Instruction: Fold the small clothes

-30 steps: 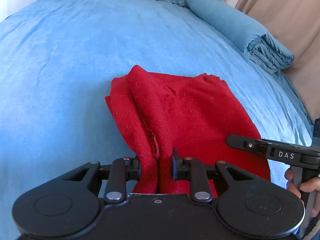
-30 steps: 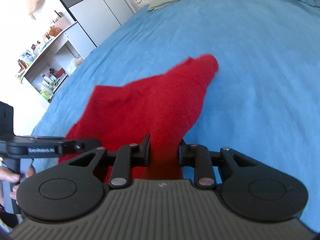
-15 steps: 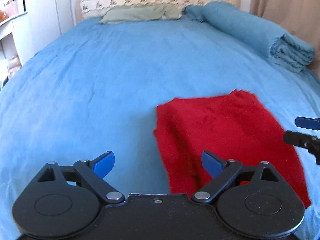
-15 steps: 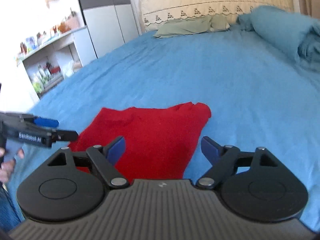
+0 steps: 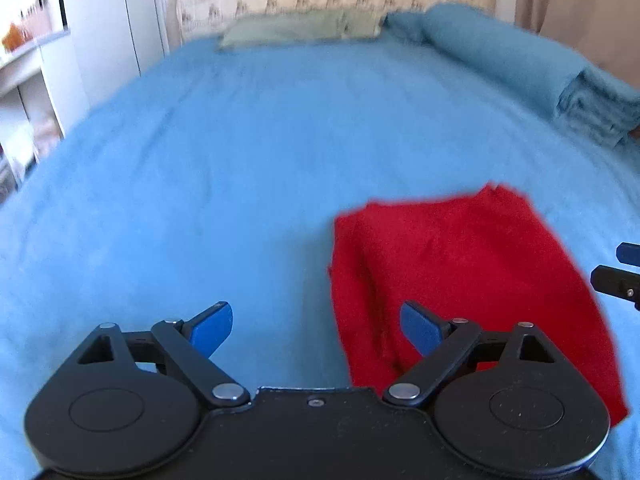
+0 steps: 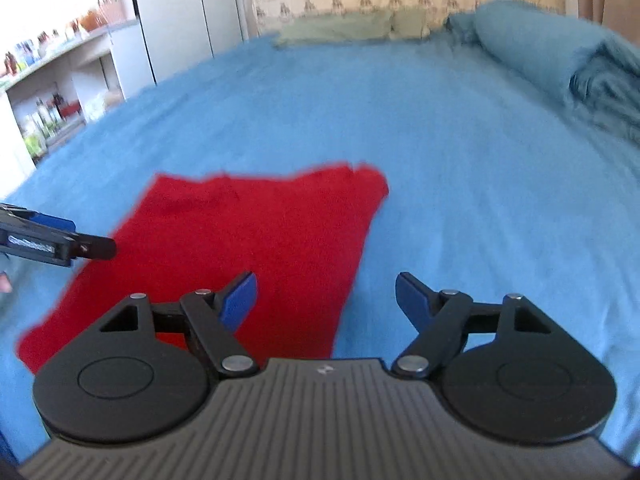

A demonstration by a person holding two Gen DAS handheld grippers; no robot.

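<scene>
Both views are blurred. The left gripper [image 5: 316, 326] is spread wide and empty; the right gripper [image 6: 326, 298], also empty, has just narrowed slightly. The folded red garment [image 5: 460, 268] lies flat beyond them on the blue bed [image 5: 240, 160], its near edge hidden.

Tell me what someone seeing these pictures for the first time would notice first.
The red garment stands out at once, lying flat on the blue bedspread close in front of both grippers. Next come the left gripper and right gripper, both open over the bed with nothing between their blue pads. Farther back, a rolled blue blanket lies along the bed's right edge, near a green pillow at the headboard.
</scene>
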